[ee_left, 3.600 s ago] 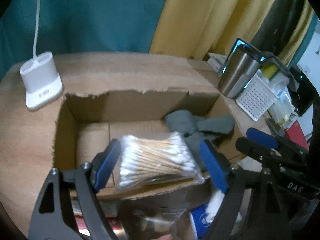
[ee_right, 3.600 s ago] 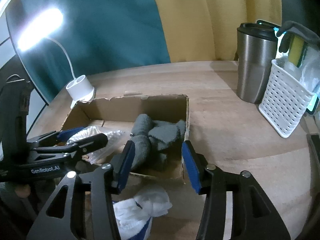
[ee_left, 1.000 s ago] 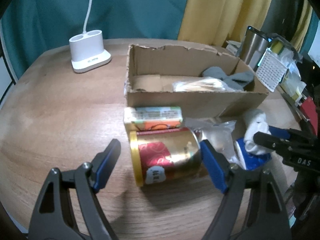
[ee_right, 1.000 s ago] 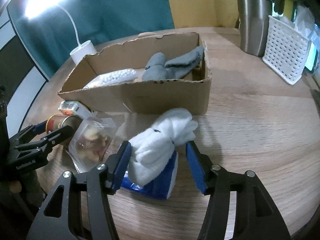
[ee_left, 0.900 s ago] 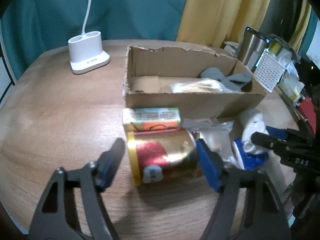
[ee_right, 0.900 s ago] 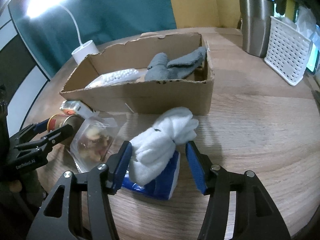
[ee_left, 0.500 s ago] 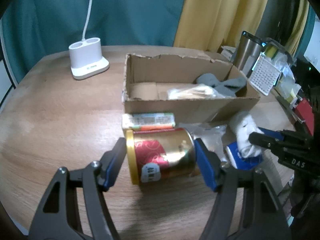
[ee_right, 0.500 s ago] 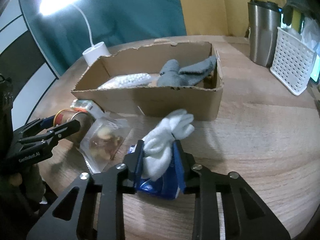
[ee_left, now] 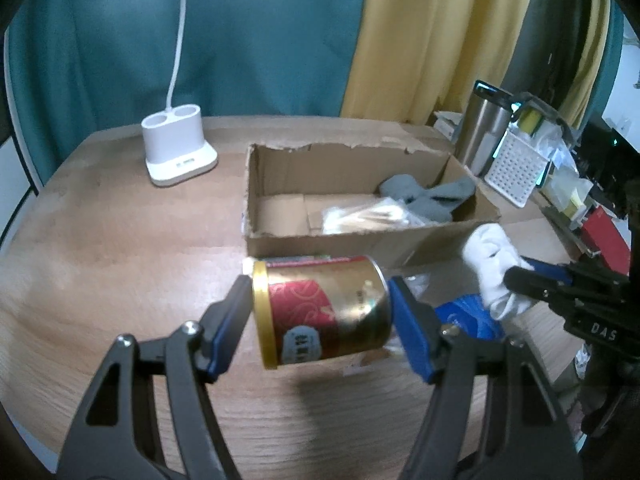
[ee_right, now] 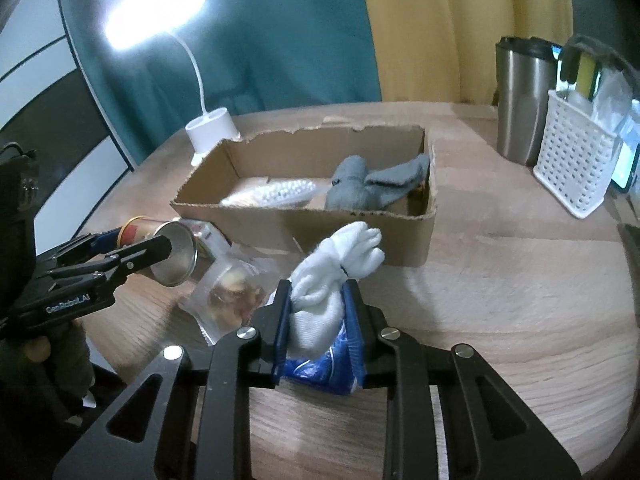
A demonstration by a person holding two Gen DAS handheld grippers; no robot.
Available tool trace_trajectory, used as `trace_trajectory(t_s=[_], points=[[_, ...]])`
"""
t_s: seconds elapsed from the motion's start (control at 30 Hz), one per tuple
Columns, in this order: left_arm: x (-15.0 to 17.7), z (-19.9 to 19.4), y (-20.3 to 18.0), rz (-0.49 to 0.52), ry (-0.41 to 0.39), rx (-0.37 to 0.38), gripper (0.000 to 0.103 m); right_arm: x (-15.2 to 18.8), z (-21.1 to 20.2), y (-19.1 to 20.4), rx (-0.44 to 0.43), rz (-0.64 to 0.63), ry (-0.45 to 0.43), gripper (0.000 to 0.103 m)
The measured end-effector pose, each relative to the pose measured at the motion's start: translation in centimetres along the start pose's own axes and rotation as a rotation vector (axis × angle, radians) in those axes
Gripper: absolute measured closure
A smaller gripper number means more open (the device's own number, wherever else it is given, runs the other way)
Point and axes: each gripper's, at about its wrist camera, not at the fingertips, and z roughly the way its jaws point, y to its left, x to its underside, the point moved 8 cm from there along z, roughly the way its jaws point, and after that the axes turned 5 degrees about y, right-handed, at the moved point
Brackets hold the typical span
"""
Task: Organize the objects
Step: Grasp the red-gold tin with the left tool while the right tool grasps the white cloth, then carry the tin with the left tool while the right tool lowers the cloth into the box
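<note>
Jaws of the left gripper (ee_left: 320,316) clamp the gold can (ee_left: 322,312) at frame centre; right gripper (ee_right: 318,328) jaws pinch the white sock (ee_right: 332,276).

White desk lamp base (ee_left: 179,145) sits upper left of the left wrist view on the wooden table (ee_left: 100,240), thin neck going up to the lit head at top edge. Teal curtain (ee_left: 260,36) behind, yellow curtain (ee_left: 436,36) to its right. Steel tumbler (ee_right: 522,104) upper right of the right wrist view, white perforated basket (ee_right: 572,164) just beside it, holding a yellow sponge (ee_right: 585,76).
</note>
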Motion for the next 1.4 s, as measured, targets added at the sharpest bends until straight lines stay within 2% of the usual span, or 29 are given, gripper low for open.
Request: trace_trajectory(t_s=[0.63,1.4], points=[[-2.7,-1.4,-1.5,0.022,-0.052,0.008,0.034,-2.2,-3.2,-1.1,-0.020,-0.013,-0.085,0.076],[-6.5,0.8,-2.7,0.031,-0.060,0.032,0.034,-6.6,-0.8,-3.5,0.012,-0.061,-0.075,0.076]])
